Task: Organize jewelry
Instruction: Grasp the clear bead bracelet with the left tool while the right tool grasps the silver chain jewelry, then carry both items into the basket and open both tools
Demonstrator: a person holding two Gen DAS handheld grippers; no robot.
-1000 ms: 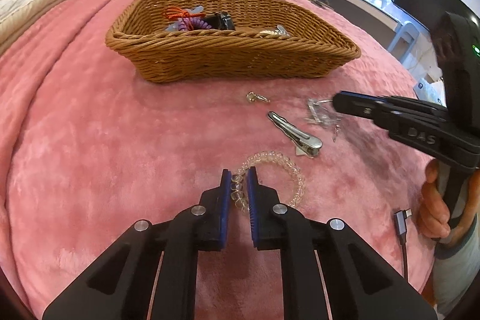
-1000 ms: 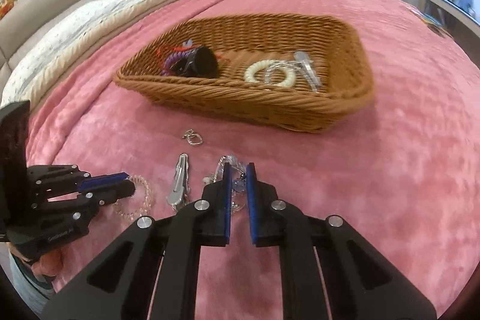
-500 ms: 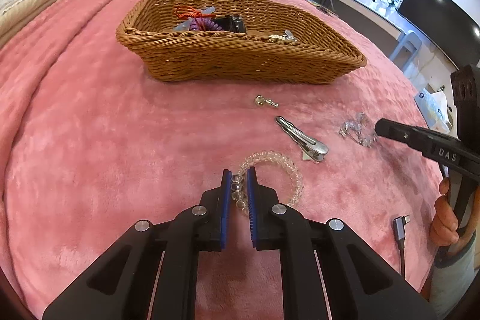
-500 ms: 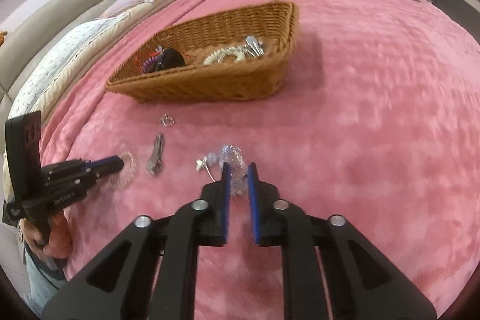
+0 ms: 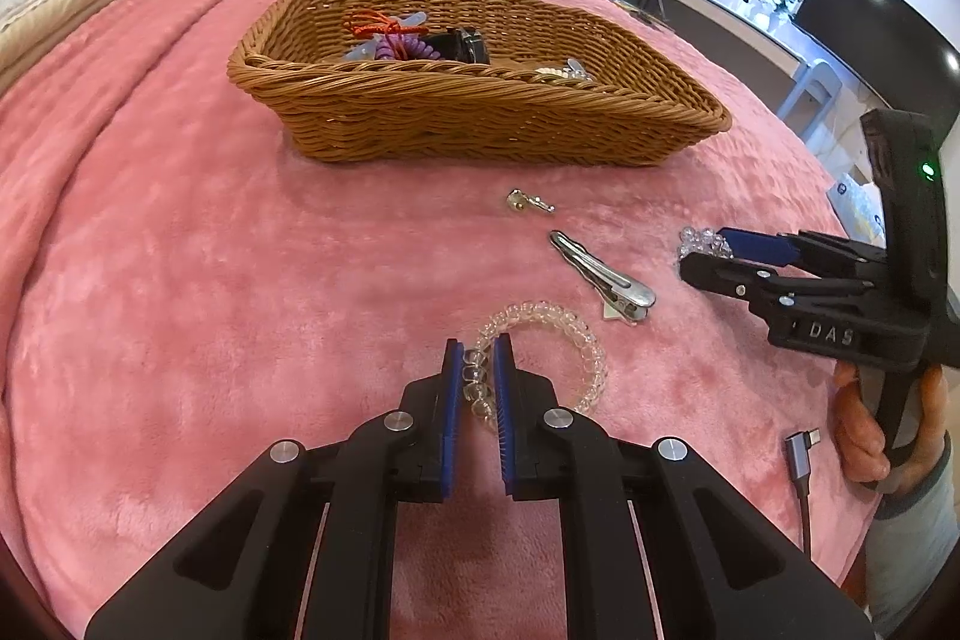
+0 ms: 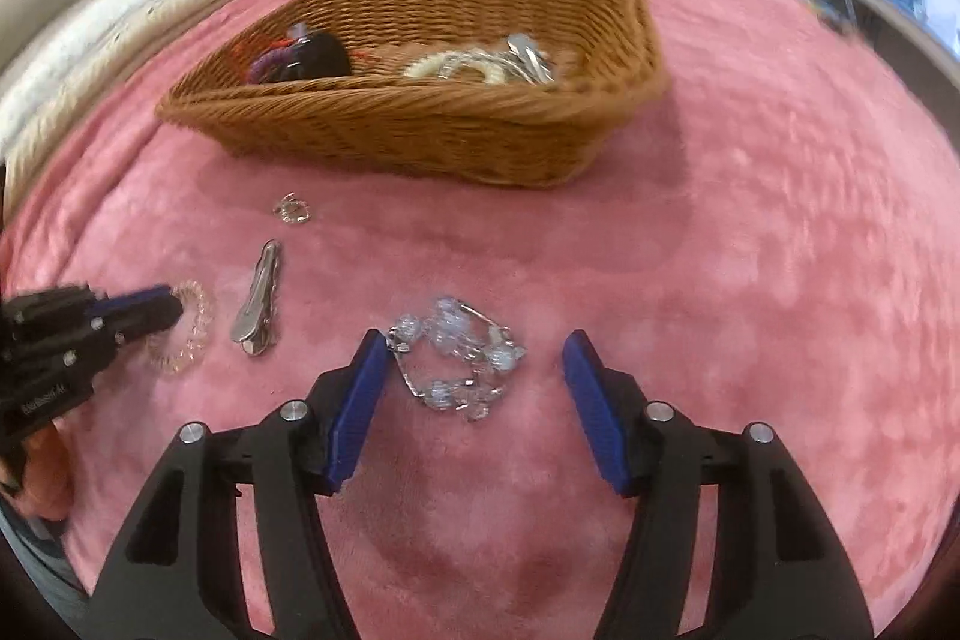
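At the bottom centre of the left wrist view we are keeping our left gripper [image 5: 478, 370] narrowed onto the near side of the clear beaded stretch bracelet [image 5: 543, 355], which is lying on the pink plush blanket [image 5: 210, 310] just as it was a second ago. In the right wrist view our right gripper [image 6: 474, 382], nearly closed half a second ago, is now spreading its blue pads wide around the tangled silver chain with clear crystal beads [image 6: 459, 361], which is resting between them untouched; we judge a grasp is coming next. Toward the left of that view, the long silver metal hair clip [image 6: 259, 307] is lying beside the bracelet, and above it the small silver charm [image 6: 293, 209] is sitting loose. Across the upper middle the brown woven wicker basket [image 6: 420, 124] is already holding a cream bangle, a clip and dark hair ties, so four pieces are still waiting outside it
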